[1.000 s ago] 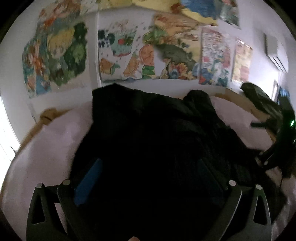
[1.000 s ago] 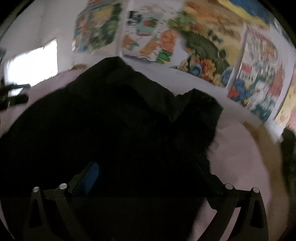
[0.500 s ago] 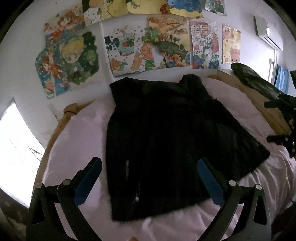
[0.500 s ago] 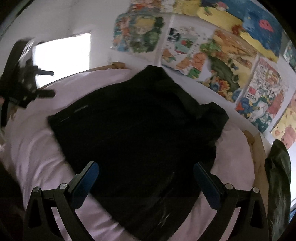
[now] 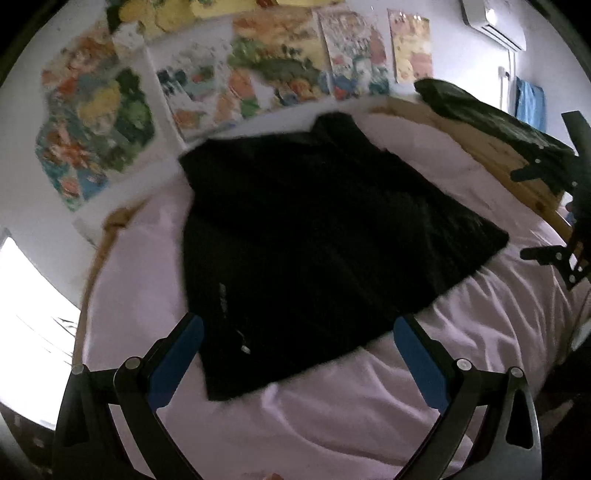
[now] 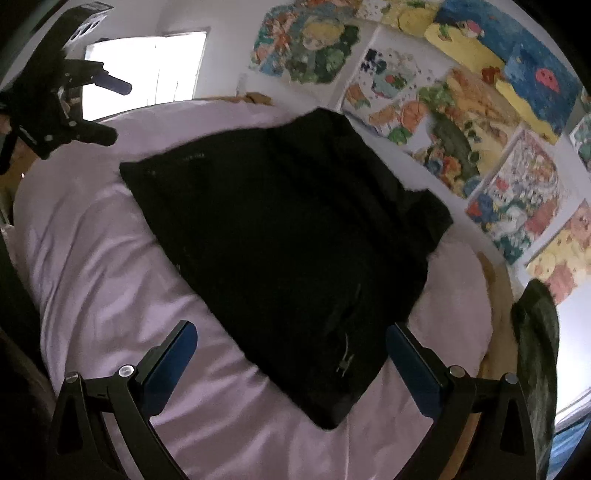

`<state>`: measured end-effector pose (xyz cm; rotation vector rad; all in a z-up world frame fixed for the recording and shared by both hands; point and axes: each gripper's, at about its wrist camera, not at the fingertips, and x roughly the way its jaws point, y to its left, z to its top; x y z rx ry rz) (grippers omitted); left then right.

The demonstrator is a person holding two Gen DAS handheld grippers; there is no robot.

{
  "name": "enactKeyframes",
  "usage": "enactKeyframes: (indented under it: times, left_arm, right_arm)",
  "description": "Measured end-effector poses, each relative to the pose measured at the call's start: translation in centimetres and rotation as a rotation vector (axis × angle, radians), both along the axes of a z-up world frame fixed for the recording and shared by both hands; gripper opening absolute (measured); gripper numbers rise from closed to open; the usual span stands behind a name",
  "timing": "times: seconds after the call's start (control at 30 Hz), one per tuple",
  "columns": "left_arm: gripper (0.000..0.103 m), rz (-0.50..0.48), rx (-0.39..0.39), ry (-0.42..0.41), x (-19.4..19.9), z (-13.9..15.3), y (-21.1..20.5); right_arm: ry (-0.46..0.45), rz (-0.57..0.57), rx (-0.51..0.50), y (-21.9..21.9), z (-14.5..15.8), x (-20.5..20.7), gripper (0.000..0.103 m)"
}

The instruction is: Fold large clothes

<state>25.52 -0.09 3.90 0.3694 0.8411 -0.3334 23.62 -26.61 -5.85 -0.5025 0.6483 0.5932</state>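
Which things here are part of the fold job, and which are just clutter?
Job:
- black garment, spread flat on the bed sheet
- left hand-held gripper, open, empty
- right hand-held gripper, open, empty

Lying about:
- dark clothing draped on the wooden bed frame
- posters on the wall
- blue cloth hanging at far right

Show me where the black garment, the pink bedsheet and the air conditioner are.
black garment (image 5: 314, 236), left wrist view, middle of the cloth.
pink bedsheet (image 6: 110, 266), right wrist view, bare part left of the garment.
air conditioner (image 5: 493, 18), left wrist view, its front.
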Motion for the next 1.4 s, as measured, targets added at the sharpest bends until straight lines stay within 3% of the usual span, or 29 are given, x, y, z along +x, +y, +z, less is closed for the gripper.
enactKeyframes:
  times: [0.5, 0.7, 0.87, 1.07, 1.27, 1.4]
  left_arm:
    - [0.101, 0.044, 0.226, 0.202, 0.7, -9.1, 3.5]
    - [0.101, 0.088, 0.337, 0.217, 1.2, -11.8, 3.9]
    - [0.101, 0.137, 0.423, 0.178, 2.4, -13.4, 4.4]
    - [0.101, 0.101, 0.568, 0.080, 2.6, -15.3, 3.9]
    - [0.101, 0.093, 0.678, -0.032, 2.4, -16.4, 3.6]
    - [0.101, 0.121, 0.780, -0.126, 2.8, -16.7, 4.1]
  right_arm:
    - [0.136, -0.034, -0.137, -0.3, -7.5, 2.1, 0.103]
    - [0.182, -0.115, -0.106, -1.0, -8.9, 4.1, 0.103]
    - [0.216, -0.124, -0.111, -1.2, -9.8, 4.7, 0.103]
    - [0.149, -0.109, -0.174, -0.4, -10.7, 3.9, 0.103]
    - [-0.081, -0.096, -0.369, 1.3, -11.9, 3.4, 0.103]
    - [-0.166, -0.100, -0.448, 2.1, -12.3, 3.2, 0.103]
